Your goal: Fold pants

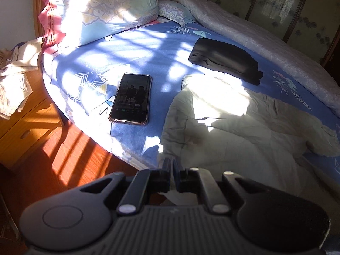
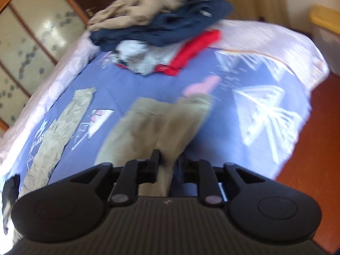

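Observation:
Pale khaki pants [image 1: 233, 123] lie spread on the blue patterned bed sheet [image 1: 131, 48]. My left gripper [image 1: 171, 165] is shut on the near edge of the pants at the bed's edge. In the right wrist view, which is blurred, my right gripper [image 2: 167, 159] is shut on a fold of the khaki pants [image 2: 161, 123], one leg [image 2: 59, 123] stretching along the sheet at the left.
A phone [image 1: 131, 99] lies on the sheet left of the pants. A folded black garment [image 1: 225, 59] lies behind them. Pillows [image 1: 110, 6] and a rolled quilt [image 1: 265, 42] are at the back. A pile of clothes [image 2: 161, 25] sits at the bed's far end. A wooden nightstand [image 1: 25, 110] stands at the left.

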`<state>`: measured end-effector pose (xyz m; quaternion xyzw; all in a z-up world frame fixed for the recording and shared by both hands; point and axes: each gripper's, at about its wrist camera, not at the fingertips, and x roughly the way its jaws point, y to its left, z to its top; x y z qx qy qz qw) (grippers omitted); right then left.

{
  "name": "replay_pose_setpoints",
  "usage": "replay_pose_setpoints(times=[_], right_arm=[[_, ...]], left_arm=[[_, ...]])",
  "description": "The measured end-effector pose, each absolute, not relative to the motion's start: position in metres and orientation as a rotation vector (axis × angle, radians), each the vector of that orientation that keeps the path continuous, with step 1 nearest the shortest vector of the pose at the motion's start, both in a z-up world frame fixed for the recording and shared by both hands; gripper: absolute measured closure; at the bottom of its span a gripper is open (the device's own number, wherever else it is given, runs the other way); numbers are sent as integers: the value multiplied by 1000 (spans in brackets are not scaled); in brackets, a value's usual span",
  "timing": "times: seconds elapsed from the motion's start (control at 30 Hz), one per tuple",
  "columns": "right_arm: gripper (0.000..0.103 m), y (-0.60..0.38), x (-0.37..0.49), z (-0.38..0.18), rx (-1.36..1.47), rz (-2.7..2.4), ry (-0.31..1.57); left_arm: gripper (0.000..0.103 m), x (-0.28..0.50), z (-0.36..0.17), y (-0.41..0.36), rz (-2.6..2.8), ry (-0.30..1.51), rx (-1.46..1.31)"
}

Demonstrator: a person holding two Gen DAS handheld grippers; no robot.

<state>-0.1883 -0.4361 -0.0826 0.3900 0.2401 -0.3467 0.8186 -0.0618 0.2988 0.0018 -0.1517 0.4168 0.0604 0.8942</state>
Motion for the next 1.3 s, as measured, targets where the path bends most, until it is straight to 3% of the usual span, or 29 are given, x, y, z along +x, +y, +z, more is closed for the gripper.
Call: replay_pose_setpoints(times=[0.07, 0.27, 0.47, 0.5, 0.57, 0.63, 0.7, 0.73, 0.77, 0.93, 1.0, 1.07, 1.17, 1.3], right_arm=[[57, -444, -198, -77, 860, -772, 454], [57, -453, -178, -48, 695, -784, 388], [55, -470, -85, -53, 519, -563, 630], [52, -473, -68, -62, 507, -546, 691], [32, -474, -48, -81, 491, -539, 783], [26, -463, -31, -93, 394, -557, 819], [57, -445, -12, -96, 177, -592, 842], [84, -445, -6, -95, 144, -590, 832], [92, -452, -2, -91, 180, -594, 802], [93, -495, 1, -65, 305, -754, 508], [88, -501, 16, -78, 284, -790, 553], [63, -503, 28, -94, 242, -842, 663], [61, -504, -2, -88, 351, -805, 590], [55, -491, -52, -73, 468, -742, 467]], left_arm=[[94, -67, -2, 304, 122, 860, -361], [93, -69, -8, 303, 110, 853, -403], [93, -63, 0, 287, 87, 840, -354], [93, -63, 0, 286, 91, 843, -353], [93, -65, -2, 286, 105, 853, -357], [93, -67, -2, 288, 124, 860, -364], [93, -68, -2, 291, 141, 860, -373], [93, -68, -1, 293, 149, 859, -379], [93, -68, 0, 294, 156, 858, -383], [93, -60, 1, 294, 172, 859, -366], [93, -57, 0, 293, 177, 862, -359], [93, -57, -1, 294, 180, 865, -353], [91, -62, -3, 300, 201, 871, -355], [75, -64, -11, 312, 243, 899, -376]])
